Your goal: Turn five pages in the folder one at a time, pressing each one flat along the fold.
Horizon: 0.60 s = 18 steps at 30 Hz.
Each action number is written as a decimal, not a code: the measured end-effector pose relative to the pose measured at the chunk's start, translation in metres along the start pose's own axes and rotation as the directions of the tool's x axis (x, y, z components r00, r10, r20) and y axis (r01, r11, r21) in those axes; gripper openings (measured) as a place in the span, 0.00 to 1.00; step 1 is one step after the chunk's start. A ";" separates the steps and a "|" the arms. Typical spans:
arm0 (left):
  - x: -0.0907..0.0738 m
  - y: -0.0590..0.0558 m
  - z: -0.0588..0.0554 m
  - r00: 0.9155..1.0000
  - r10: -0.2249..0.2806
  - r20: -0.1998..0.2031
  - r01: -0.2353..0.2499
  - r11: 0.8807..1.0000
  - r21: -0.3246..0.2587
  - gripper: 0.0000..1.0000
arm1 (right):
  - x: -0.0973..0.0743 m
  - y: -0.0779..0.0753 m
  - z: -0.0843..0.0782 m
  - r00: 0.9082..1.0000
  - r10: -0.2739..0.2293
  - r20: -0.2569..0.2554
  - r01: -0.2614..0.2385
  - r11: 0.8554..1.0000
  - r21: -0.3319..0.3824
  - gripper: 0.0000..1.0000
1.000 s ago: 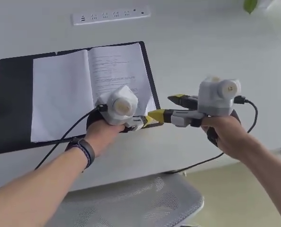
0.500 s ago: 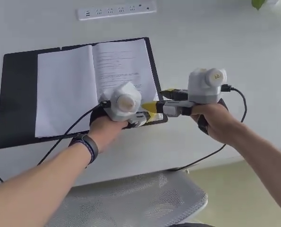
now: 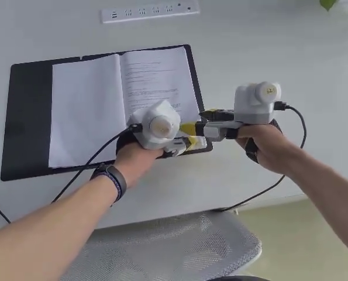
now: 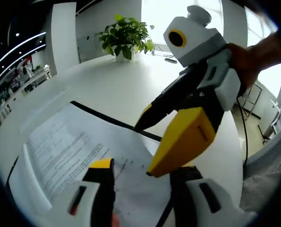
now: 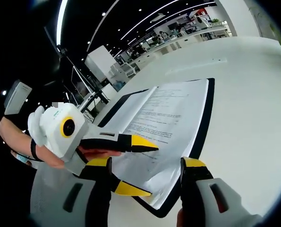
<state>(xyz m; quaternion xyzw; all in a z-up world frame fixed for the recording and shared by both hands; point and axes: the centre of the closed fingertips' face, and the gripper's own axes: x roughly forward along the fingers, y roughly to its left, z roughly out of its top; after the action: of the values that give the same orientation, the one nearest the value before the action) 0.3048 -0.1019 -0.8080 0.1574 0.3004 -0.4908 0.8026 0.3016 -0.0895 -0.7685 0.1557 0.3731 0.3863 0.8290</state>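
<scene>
Closing in from the right of the head view, the right gripper [image 3: 195, 122] now reaches over the lower right corner of the folder [image 3: 27, 117]; a second ago it hung just outside that edge. The left gripper [image 3: 184, 144] keeps its place at the same corner, so the two sets of tips nearly meet. Both claws stand parted, with nothing clamped. In the left gripper view the right gripper's yellow tip sits between the left gripper's own spread jaws. This looks like the start of lifting a page, and no sheet is raised yet.

The folder lies open and flat in the upper left and centre of the head view, on a smooth white table [image 3: 279, 47]. Its cover is matte black and rectangular. The right-hand page [image 3: 156, 82] is thin white paper with fine printed lines, and the left-hand page [image 3: 83, 111] is blank. The grippers are hard white plastic with yellow tips.
</scene>
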 end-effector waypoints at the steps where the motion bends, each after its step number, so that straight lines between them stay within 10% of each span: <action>1: 0.000 0.000 0.000 1.000 0.000 0.000 0.000 1.000 0.000 0.46 | 0.000 0.000 -0.001 1.000 0.002 -0.002 -0.002 1.000 0.006 0.57; 18: 0.000 0.001 0.000 1.000 -0.002 0.001 0.002 1.000 -0.015 0.46 | -0.001 -0.027 0.005 0.994 -0.040 0.103 0.014 0.970 0.243 0.14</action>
<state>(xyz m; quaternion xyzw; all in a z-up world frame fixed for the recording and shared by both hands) 0.3058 -0.1013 -0.8076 0.1509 0.3035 -0.4894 0.8035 0.3186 -0.1080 -0.7794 0.2710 0.3742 0.3179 0.8280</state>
